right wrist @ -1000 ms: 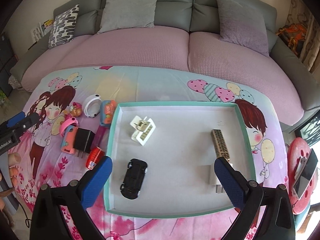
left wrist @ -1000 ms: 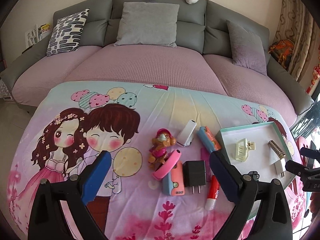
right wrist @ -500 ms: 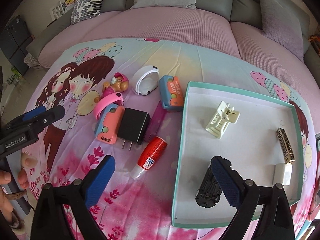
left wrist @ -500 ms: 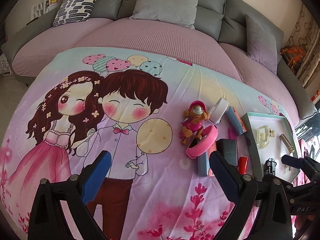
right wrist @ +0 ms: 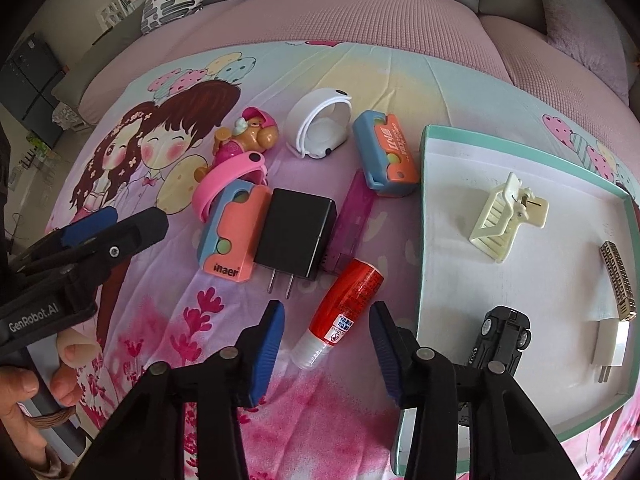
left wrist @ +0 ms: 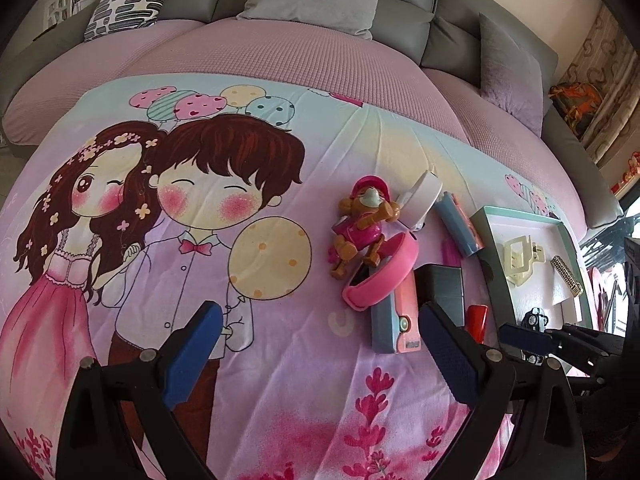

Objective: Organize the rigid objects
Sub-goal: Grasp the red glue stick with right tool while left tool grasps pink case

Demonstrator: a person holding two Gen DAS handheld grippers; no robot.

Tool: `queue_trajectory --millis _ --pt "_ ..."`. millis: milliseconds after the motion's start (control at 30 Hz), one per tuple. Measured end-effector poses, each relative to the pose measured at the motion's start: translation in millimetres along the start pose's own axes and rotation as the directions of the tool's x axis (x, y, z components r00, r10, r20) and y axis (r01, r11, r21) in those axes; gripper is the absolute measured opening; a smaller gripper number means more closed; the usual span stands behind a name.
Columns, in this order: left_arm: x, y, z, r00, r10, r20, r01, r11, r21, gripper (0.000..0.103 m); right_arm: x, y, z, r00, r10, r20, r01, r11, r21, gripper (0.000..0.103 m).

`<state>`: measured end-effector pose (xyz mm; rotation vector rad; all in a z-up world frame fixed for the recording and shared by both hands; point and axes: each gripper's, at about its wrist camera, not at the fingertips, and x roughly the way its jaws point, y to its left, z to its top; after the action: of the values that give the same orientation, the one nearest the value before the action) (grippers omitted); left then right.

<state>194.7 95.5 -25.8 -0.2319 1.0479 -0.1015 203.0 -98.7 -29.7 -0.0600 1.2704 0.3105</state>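
The step in hand is the sorting of loose objects into the tray [right wrist: 423, 216], which has a green rim and lies on the right part of the bench. 4 things are already inside it: a cream hair clip [right wrist: 505, 216], a black toy car [right wrist: 502, 334], a patterned bar [right wrist: 618, 280] and a white plug [right wrist: 609, 346].

The right gripper [right wrist: 326, 346] hovers low over the red glue stick [right wrist: 342, 314], with its jaws apart and nothing between them. The glue stick lies tilted on the cartoon cloth, just left of the tray and near the black charger [right wrist: 294, 234].

The left gripper [left wrist: 318, 354] waits over the cloth, its jaws wide apart and empty, near the pink bracelet [left wrist: 382, 278] and the toy figure [left wrist: 364, 230].

I judge that the next move is to lower the right gripper so that the stick sits between the 2 blue pads, then to close on its middle. The stick is round and smooth, so it can roll away if the jaws touch it off centre.
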Motion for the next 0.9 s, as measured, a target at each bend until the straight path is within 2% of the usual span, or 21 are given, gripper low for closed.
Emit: queue_trajectory --millis 367,433,500,567,667,767,900 --pt "34 -27 -2 0.997 -0.048 -0.054 0.048 0.999 0.011 0.095 22 -8 3 1.000 -0.001 -0.024 0.002 1.000 0.025 0.044" --pt "41 -31 -3 0.996 -0.052 -0.068 0.053 0.998 0.018 0.084 24 -9 3 1.000 0.007 -0.018 -0.006 1.000 0.023 0.041" --pt "48 -34 -3 0.995 -0.057 -0.086 0.059 0.998 0.019 0.081 24 -10 4 1.000 0.012 -0.012 -0.012 1.000 0.014 0.041" --pt "51 -35 -4 0.994 -0.082 -0.079 0.083 0.996 0.012 0.081 26 -6 4 1.000 0.007 -0.010 -0.007 1.000 0.002 0.041" --pt "53 -38 -2 0.992 -0.107 -0.072 0.108 0.994 0.008 0.075 29 -3 5 1.000 -0.001 -0.004 0.001 1.000 -0.014 0.041" --pt "55 -43 -1 0.991 -0.116 -0.072 0.117 0.993 0.009 0.070 30 -1 5 1.000 -0.013 0.003 0.014 1.000 -0.019 0.037" --pt "54 -42 -2 0.986 -0.152 -0.072 0.152 0.988 -0.010 0.056 30 -2 4 1.000 -0.022 0.008 0.022 1.000 -0.018 0.029"
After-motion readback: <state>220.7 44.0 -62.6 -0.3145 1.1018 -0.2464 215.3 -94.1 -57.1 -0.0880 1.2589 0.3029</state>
